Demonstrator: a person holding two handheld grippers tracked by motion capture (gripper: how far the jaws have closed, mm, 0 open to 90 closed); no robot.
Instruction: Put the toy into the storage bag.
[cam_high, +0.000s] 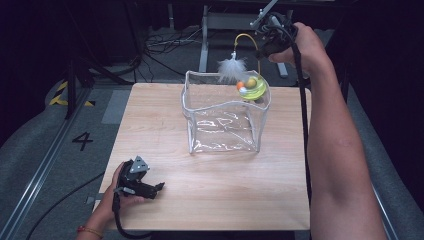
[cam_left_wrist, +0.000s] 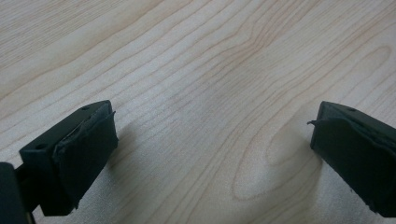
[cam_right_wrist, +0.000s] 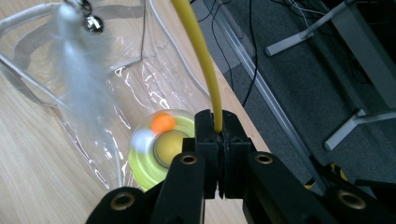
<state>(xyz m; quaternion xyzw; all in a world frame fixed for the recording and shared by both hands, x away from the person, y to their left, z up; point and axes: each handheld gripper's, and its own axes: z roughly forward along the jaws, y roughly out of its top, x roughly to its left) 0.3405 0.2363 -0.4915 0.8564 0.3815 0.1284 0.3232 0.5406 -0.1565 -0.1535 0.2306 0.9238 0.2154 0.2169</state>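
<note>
Right now, right gripper (cam_right_wrist: 218, 133) clamped on thin yellow wand (cam_right_wrist: 198, 51), round yellow-green cat toy (cam_high: 254, 87) tipped on clear plastic bag's (cam_high: 222, 127) far-right rim by table's far edge, liable to snag; left gripper (cam_left_wrist: 212, 140) wide, empty.

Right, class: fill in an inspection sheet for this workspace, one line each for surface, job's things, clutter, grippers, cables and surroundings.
Surface: pale wooden table, bare at the front.
Job's things: cat toy with a yellow-green disc base, balls, a yellow wire, white feather and small bell, at the rim of a clear plastic bag standing open on the table.
Clutter: nothing seen.
Grippers: right gripper shut on the yellow wire; left gripper open over the table, nothing between its jaws.
Cables: black cable along the right forearm; loose cables on the floor beyond.
Surroundings: grey floor marked with a 4, metal table legs, dark backdrop.
</note>
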